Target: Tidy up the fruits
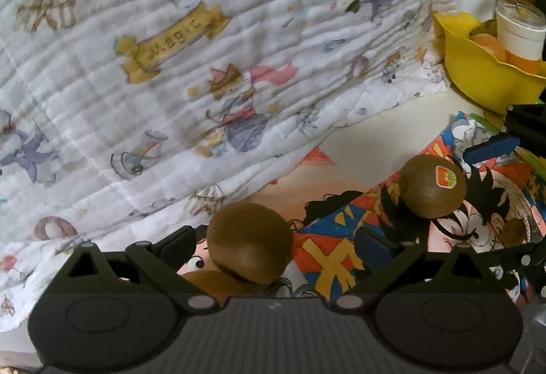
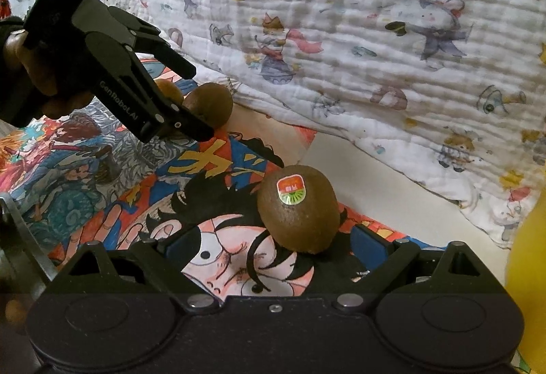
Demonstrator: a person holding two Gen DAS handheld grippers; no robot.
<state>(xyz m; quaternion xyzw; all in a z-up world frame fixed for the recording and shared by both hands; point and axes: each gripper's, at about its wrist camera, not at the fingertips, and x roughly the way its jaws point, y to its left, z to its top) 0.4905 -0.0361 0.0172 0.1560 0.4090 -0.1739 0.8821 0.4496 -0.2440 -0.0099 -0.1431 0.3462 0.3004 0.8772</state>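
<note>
Right gripper jaws wide, stickered kiwi between them on the cartoon mat, pads not touching. Centre on the kiwi, close gently, carry to the yellow bowl beyond the mat. Left gripper also wide; plain kiwi sits by its left finger, contact unclear.

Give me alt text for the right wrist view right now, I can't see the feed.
The right hand-held gripper stands open around a stickered kiwi on a cartoon-printed mat, without gripping it. At upper left, the left hand-held gripper reaches down to two more kiwis. A white printed quilt fills the background.
</note>
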